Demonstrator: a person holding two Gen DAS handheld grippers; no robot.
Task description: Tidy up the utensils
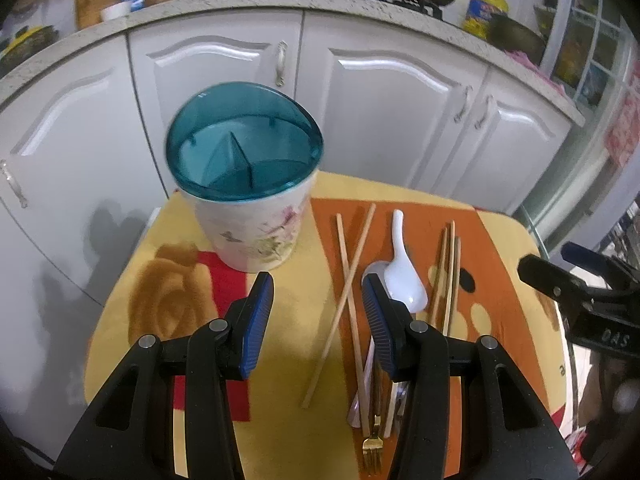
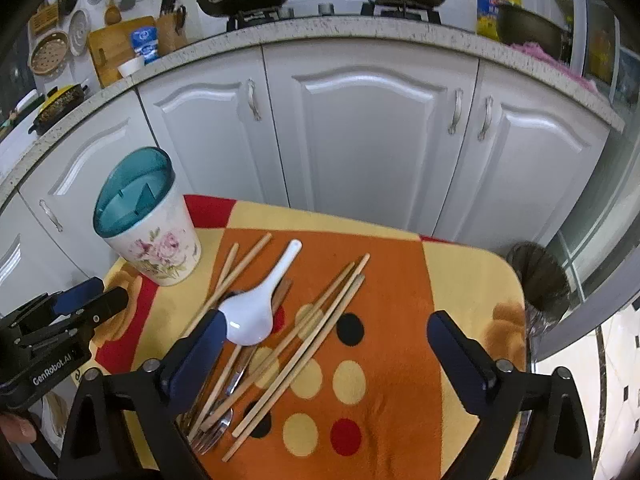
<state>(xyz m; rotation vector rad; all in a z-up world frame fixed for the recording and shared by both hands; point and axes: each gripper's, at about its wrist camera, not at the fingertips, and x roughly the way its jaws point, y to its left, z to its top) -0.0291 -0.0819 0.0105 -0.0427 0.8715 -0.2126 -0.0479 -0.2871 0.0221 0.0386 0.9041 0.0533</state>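
A white flowered utensil holder (image 1: 256, 236) with a teal divided insert (image 2: 132, 192) stands at the table's far left. To its right lie a white ceramic spoon (image 2: 252, 312), several wooden chopsticks (image 2: 320, 320) and a fork (image 2: 212, 436), partly piled together. My left gripper (image 1: 316, 284) is open above the cloth just in front of the holder, and crossed chopsticks (image 1: 352, 260) lie beneath its right finger. My right gripper (image 2: 326, 320) stands wide open over the chopsticks, its left finger beside the spoon's bowl. Neither holds anything.
The small table wears an orange, yellow and red cloth (image 2: 400, 360) with rounded corners. White cabinet doors (image 2: 372, 140) stand close behind it under a counter with pots on a stove. A dark waste bin (image 2: 540, 280) sits beyond the table's right edge.
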